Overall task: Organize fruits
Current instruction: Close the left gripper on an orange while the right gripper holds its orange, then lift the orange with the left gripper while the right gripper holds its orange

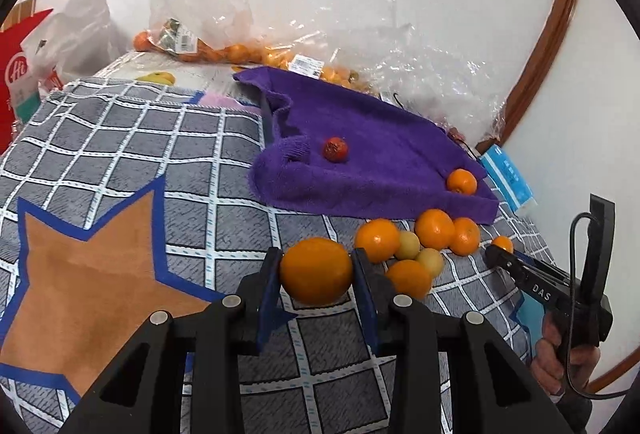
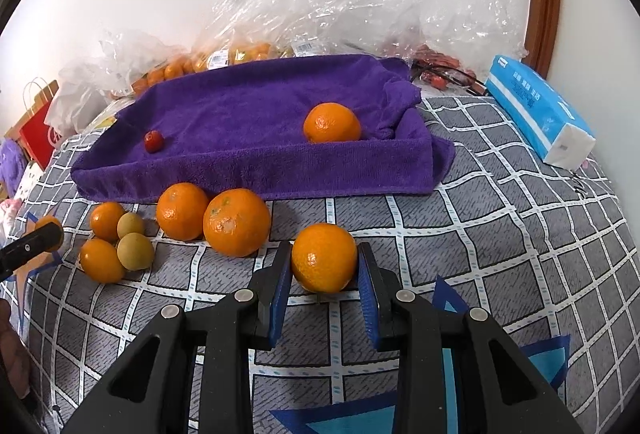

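Observation:
In the left wrist view my left gripper (image 1: 316, 270) is shut on a large orange (image 1: 316, 294), low over the grey checked cloth (image 1: 160, 154). My right gripper (image 2: 324, 262) is shut on a smaller orange (image 2: 324, 234) close above the same cloth. Between them lies a loose heap of oranges (image 2: 236, 222) with two small yellow-green fruits (image 2: 135, 251). Behind stands a purple towel-lined tray (image 2: 260, 170) holding one orange (image 2: 332, 123) and a small red fruit (image 2: 153, 141). The right gripper also shows at the right edge of the left wrist view (image 1: 496, 252).
Clear plastic bags of small oranges (image 1: 240, 52) lie along the white wall behind the tray. A blue tissue pack (image 2: 540, 114) sits right of the tray. A red paper bag (image 1: 20, 74) stands at the far left. A hand (image 1: 560, 362) grips the right tool.

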`<state>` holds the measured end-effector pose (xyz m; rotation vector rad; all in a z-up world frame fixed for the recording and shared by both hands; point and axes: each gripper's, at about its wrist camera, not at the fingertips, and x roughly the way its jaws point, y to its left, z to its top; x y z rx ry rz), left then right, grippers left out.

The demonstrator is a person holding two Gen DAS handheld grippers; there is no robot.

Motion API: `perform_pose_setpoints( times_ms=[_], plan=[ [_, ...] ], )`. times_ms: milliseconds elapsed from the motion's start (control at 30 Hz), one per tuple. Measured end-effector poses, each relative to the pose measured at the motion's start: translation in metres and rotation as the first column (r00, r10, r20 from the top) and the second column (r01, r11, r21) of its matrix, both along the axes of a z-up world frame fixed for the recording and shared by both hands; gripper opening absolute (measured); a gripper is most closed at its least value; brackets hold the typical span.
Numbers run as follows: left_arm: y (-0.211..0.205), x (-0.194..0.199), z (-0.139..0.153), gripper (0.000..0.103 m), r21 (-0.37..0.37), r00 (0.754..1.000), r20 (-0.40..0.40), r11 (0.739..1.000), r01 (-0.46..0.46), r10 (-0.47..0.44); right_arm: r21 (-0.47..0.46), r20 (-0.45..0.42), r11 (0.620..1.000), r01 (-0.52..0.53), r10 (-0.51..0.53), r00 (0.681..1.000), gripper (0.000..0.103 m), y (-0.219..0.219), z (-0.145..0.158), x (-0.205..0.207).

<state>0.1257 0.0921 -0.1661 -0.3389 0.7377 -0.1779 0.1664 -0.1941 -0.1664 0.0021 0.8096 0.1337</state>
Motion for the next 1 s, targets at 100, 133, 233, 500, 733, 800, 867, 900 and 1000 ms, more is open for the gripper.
perform_pose_setpoints(
  times_ms=[100, 133, 233, 500, 733, 800, 867, 900, 1000],
  plan=[
    [0.002, -0.002, 0.002, 0.033, 0.006, 1.0, 0.019, 1.0, -0.02, 0.02, 0.006, 0.01, 1.0, 0.005, -0.005, 1.0, 0.032, -0.002, 0.001, -0.002],
    [0.002, -0.003, 0.003, 0.033, 0.01, 0.999, 0.023, 1.0, -0.027, 0.027, 0.006, 0.013, 1.0, 0.01, -0.01, 1.0, 0.032, -0.002, 0.002, -0.002],
    [0.004, -0.002, 0.002, 0.033, 0.01, 0.999, 0.02, 0.999, -0.041, 0.041, 0.012, 0.017, 1.0, 0.022, -0.023, 1.0, 0.032, -0.005, 0.002, -0.003],
    [0.007, -0.005, 0.004, 0.033, 0.011, 0.997, 0.04, 0.998, -0.065, 0.064, 0.008, 0.024, 1.0, 0.019, -0.019, 1.0, 0.032, -0.003, 0.003, -0.004],
    [0.01, -0.006, 0.004, 0.033, 0.008, 0.995, 0.039, 0.995, -0.095, 0.094, 0.016, 0.029, 1.0, 0.025, -0.025, 0.999, 0.032, -0.005, 0.004, -0.005],
    [0.011, -0.007, 0.005, 0.033, 0.01, 0.994, 0.047, 0.995, -0.103, 0.102, 0.021, 0.038, 0.999, 0.024, -0.025, 0.999, 0.032, -0.005, 0.005, -0.006],
    [0.011, -0.008, 0.006, 0.033, 0.01, 0.993, 0.05, 0.994, -0.109, 0.109, 0.026, 0.045, 0.999, 0.027, -0.028, 0.999, 0.032, -0.006, 0.006, -0.008],
    [0.011, -0.008, 0.006, 0.033, 0.009, 0.992, 0.051, 0.994, -0.112, 0.111, 0.027, 0.045, 0.999, 0.028, -0.029, 0.999, 0.032, -0.006, 0.006, -0.008],
    [0.012, -0.01, 0.007, 0.033, 0.011, 0.99, 0.06, 0.992, -0.125, 0.124, 0.036, 0.044, 0.999, 0.024, -0.025, 0.999, 0.032, -0.007, 0.006, -0.008]
  ],
)
